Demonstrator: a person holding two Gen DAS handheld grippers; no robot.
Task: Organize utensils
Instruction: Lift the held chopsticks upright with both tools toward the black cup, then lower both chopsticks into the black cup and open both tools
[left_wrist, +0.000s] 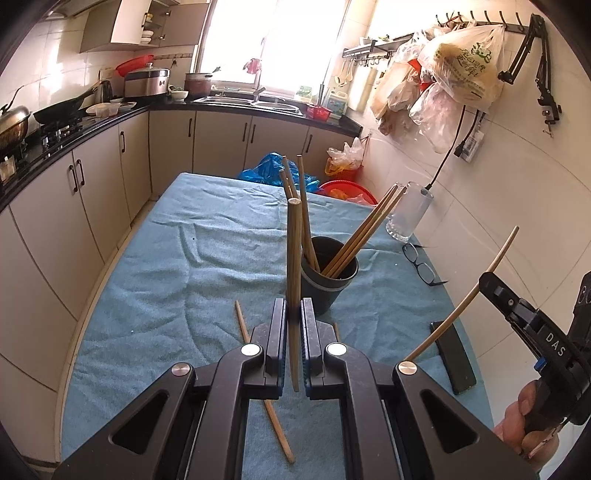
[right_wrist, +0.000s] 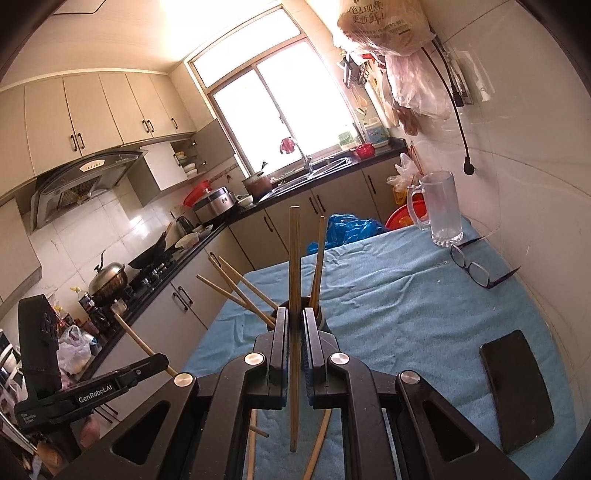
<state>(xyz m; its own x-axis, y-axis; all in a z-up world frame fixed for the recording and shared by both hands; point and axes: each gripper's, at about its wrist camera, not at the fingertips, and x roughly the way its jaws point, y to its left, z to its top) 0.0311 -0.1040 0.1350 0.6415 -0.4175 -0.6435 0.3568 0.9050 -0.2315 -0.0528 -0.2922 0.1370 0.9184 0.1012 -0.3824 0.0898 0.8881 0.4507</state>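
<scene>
While several chopsticks (left_wrist: 354, 236) stand in the cup (left_wrist: 328, 280), each tool — left (left_wrist: 294, 314), right (right_wrist: 294, 325) — pinches one chopstick; two lie loose on the bench (left_wrist: 166, 258).

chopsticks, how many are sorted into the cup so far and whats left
Done: about five chopsticks stand in the dark cup. In hand: the left gripper is shut on one chopstick, and the right gripper is shut on another chopstick; neither is in the cup yet. Left: at least two loose chopsticks lie on the blue cloth.
</scene>
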